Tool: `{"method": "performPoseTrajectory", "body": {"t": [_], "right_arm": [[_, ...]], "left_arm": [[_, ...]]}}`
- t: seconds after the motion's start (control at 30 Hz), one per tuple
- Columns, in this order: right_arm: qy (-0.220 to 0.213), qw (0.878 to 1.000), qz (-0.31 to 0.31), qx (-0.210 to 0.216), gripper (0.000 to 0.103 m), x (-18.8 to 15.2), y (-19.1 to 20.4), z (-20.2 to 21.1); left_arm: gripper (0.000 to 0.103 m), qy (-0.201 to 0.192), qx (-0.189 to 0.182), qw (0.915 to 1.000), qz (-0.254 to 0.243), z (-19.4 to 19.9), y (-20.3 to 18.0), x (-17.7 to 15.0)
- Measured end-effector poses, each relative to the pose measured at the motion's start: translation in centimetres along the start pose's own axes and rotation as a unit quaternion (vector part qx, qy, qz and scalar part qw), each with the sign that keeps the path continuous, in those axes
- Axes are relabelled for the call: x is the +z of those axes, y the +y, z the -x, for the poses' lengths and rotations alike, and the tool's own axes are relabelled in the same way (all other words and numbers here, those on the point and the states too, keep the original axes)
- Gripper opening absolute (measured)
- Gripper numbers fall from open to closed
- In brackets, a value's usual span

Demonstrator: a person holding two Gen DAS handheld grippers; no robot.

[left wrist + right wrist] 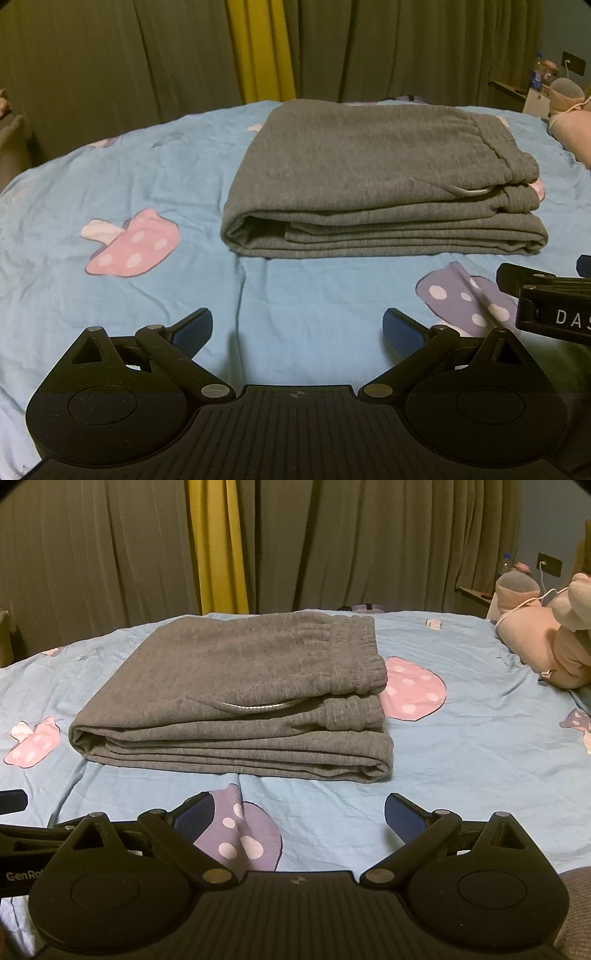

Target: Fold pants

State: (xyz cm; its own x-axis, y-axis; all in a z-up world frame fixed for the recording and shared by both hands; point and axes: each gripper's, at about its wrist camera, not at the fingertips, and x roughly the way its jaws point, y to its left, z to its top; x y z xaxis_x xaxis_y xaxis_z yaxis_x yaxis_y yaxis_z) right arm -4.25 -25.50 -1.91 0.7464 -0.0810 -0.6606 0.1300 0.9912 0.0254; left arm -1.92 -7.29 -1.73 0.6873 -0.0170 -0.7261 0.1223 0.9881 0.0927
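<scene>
White letters "DAS", cut off by the frame edge, on the black body of the right gripper [546, 295] seen at the right edge of the left wrist view. White letters "GenRo", likewise cut off, on the black body of the left gripper [22, 849] at the left edge of the right wrist view. Small round crosshair mark at the top middle of each camera's own ribbed black housing, in both views. Nothing readable on the bottle [507, 562] or the small items far right on the shelf: too small and blurred.
</scene>
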Motion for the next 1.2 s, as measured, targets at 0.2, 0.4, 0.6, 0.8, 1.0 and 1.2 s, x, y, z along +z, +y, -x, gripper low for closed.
{"method": "performPoseTrajectory", "body": {"t": [0.2, 0.4, 0.6, 0.8, 1.0, 1.2], "right_arm": [[-0.001, 1.000, 0.001, -0.002, 0.099, -0.03, 0.00, 0.02], [0.000, 1.000, -0.002, -0.002, 0.099, -0.02, -0.15, -0.04], [0.000, 1.000, -0.003, -0.003, 0.099, -0.06, -0.15, -0.05], [0.001, 1.000, -0.003, -0.003, 0.099, -0.09, -0.12, -0.07], [0.001, 1.000, -0.004, -0.003, 0.099, -0.09, -0.15, -0.09], [0.002, 1.000, -0.005, -0.004, 0.099, -0.10, -0.20, -0.07]], "left_arm": [[0.101, 0.000, -0.001, 1.0000, 0.006, 0.03, 0.21, -0.03], [0.101, 0.000, -0.001, 1.0000, 0.006, 0.03, 0.19, -0.05], [0.101, 0.001, 0.000, 1.0000, 0.005, 0.04, 0.19, -0.06], [0.101, 0.000, 0.000, 1.0000, 0.005, 0.04, 0.20, -0.07], [0.101, 0.000, 0.000, 1.0000, 0.005, 0.04, 0.22, -0.08], [0.101, 0.001, -0.001, 1.0000, 0.006, 0.03, 0.26, -0.10]]}}
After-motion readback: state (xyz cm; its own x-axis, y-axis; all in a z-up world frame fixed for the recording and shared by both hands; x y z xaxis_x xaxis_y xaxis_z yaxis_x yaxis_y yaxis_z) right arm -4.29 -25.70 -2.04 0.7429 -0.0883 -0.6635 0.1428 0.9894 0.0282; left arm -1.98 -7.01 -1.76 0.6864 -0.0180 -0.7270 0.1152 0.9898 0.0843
